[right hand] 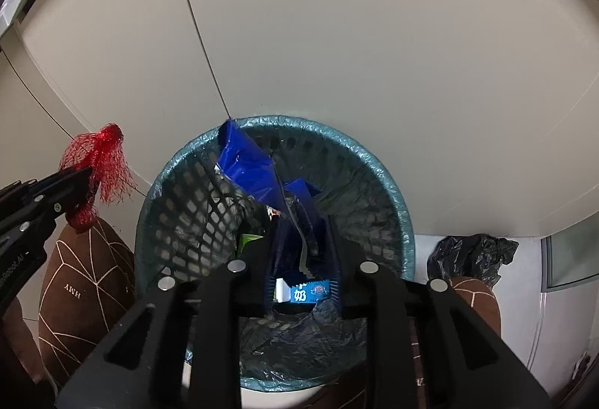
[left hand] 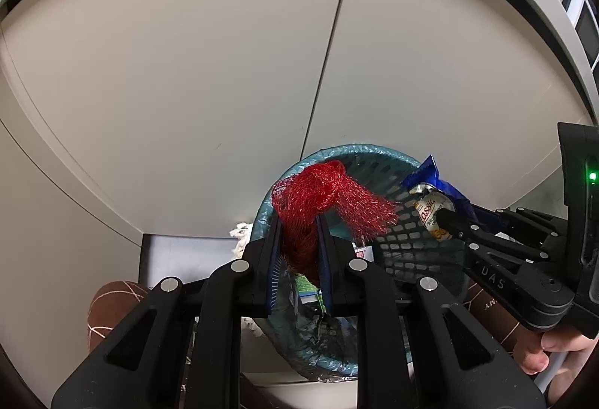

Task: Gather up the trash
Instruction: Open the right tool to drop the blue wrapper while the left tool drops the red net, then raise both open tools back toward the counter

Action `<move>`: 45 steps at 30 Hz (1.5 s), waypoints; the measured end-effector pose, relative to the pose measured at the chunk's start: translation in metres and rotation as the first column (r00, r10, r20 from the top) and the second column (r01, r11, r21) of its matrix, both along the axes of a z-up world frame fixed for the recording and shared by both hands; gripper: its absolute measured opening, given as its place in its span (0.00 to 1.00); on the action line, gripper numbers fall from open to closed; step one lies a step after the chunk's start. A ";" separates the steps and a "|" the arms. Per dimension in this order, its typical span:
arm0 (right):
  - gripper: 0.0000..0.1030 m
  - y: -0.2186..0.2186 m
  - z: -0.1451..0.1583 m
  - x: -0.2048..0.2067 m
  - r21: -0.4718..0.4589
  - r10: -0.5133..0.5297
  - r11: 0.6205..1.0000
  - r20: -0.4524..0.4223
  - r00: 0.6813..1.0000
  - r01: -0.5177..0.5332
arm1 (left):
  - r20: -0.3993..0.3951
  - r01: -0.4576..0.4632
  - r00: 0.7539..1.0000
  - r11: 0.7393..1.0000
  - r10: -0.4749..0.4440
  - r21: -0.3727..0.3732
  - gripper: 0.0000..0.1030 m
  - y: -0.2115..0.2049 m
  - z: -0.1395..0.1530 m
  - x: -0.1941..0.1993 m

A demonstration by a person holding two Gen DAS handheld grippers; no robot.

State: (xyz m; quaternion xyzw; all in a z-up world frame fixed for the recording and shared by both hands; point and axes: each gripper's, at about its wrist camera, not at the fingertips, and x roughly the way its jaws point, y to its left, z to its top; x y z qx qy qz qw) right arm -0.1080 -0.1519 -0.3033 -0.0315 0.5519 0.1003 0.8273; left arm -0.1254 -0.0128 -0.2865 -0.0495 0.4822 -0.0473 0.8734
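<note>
A red mesh net bunches between the fingers of my left gripper, which is shut on it above the near rim of a teal, liner-lined waste basket. From the right wrist view the net and left gripper hang left of the basket. My right gripper points down into the basket, jaws slightly apart. A crumpled blue snack wrapper lies loosely between them. In the left wrist view the wrapper sits at the right gripper's tip.
The basket holds a blue-and-white carton and a green packet. Brown patterned cushions flank it, and a black plastic bag lies to its right. White cabinet doors stand behind. A hand grips the right tool.
</note>
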 end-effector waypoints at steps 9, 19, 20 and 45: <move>0.69 -0.010 0.008 -0.005 0.038 -0.023 0.999 0.008 1.000 0.023 | -0.011 -0.002 1.000 1.000 0.002 0.001 0.16 -0.002 -0.002 0.002; 0.88 -0.046 0.025 -0.011 0.015 -0.107 0.994 0.075 0.991 0.106 | -0.022 0.042 0.999 0.999 -0.042 0.001 0.16 -0.020 -0.010 0.012; 0.88 -0.052 0.025 -0.011 0.016 -0.113 0.994 0.076 0.991 0.112 | -0.024 0.049 0.999 0.999 -0.049 0.003 0.16 -0.024 -0.010 0.014; 0.88 -0.108 0.035 -0.016 0.029 -0.192 0.981 0.083 0.978 0.190 | -0.072 0.091 0.993 0.996 -0.089 0.024 0.57 -0.067 -0.025 0.032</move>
